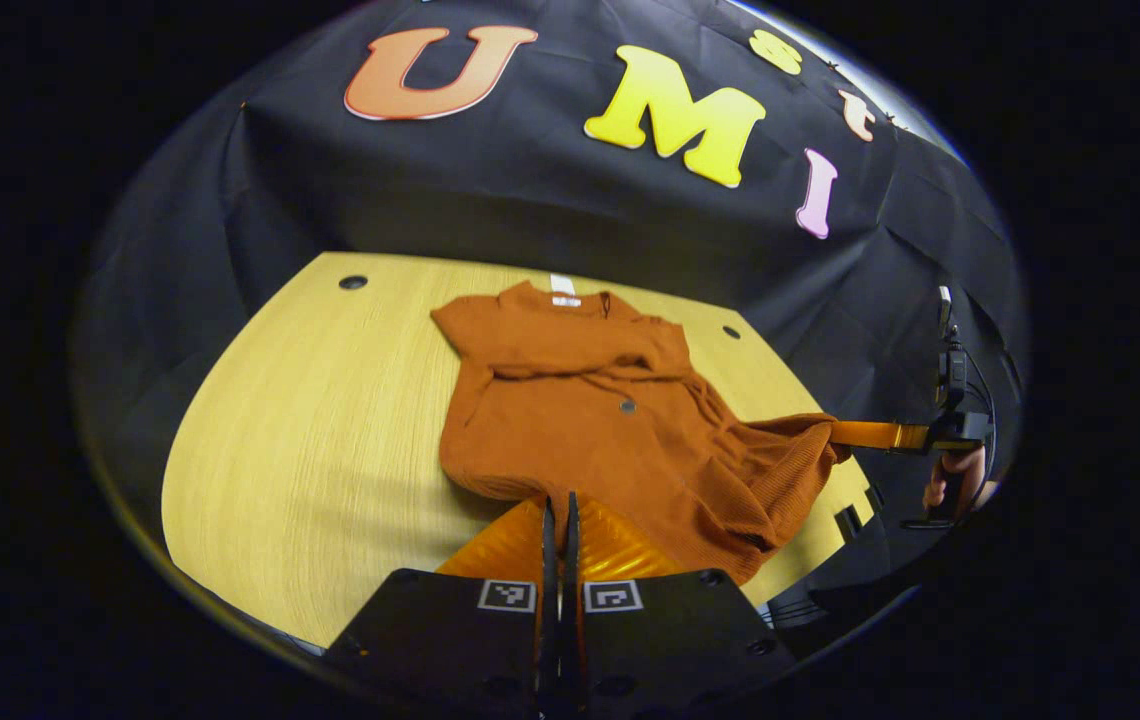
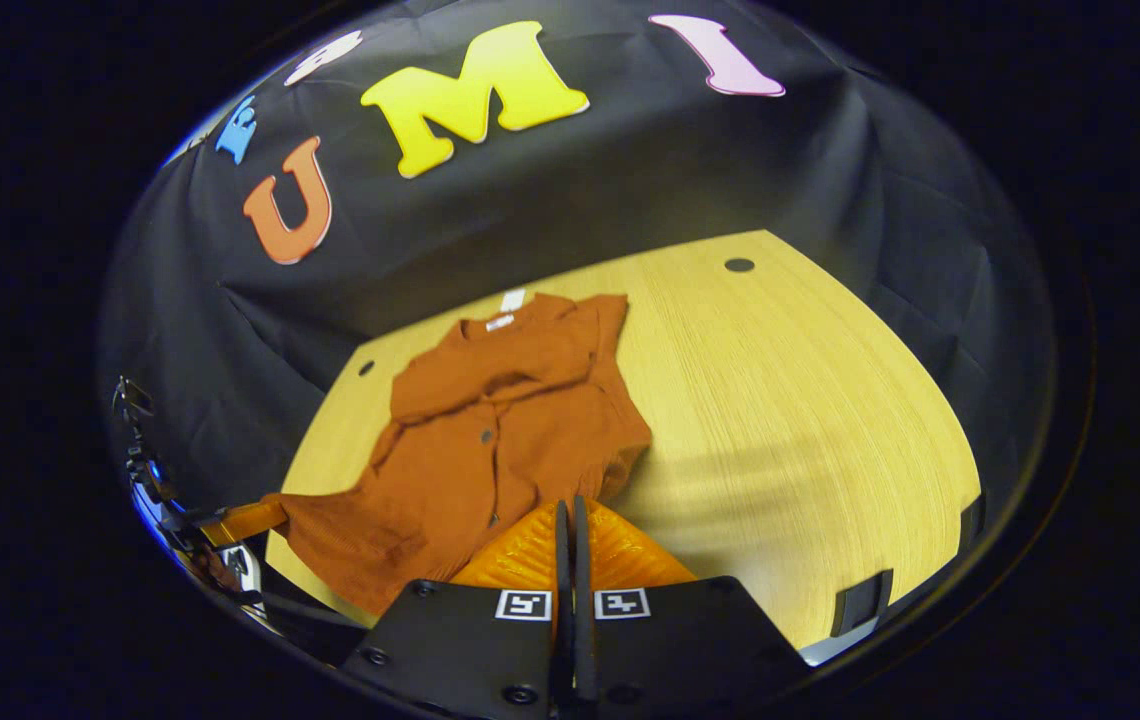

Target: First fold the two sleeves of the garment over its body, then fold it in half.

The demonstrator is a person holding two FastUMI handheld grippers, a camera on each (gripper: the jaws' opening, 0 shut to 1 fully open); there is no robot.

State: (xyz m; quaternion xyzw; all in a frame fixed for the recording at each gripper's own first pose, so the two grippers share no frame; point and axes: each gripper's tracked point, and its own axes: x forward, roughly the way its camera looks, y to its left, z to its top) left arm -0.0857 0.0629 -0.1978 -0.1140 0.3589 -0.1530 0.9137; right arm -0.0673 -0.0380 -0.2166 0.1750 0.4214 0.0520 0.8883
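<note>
Lying limp on the table [image 1: 290, 420], the soft knit garment [image 1: 580, 410] is best gripped at its hem corners; both grippers [image 1: 557, 520] [image 2: 570, 520] are pinched onto the hem.

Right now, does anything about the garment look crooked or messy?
Yes. The garment lies skewed on the table, its hem dragged toward the near edge, with both grippers' fingers shut on the hem corners. The folded sleeves are bunched and wrinkled across the chest.

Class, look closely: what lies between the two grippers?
The garment, its hem running from left gripper to right gripper, in the left gripper view.
</note>
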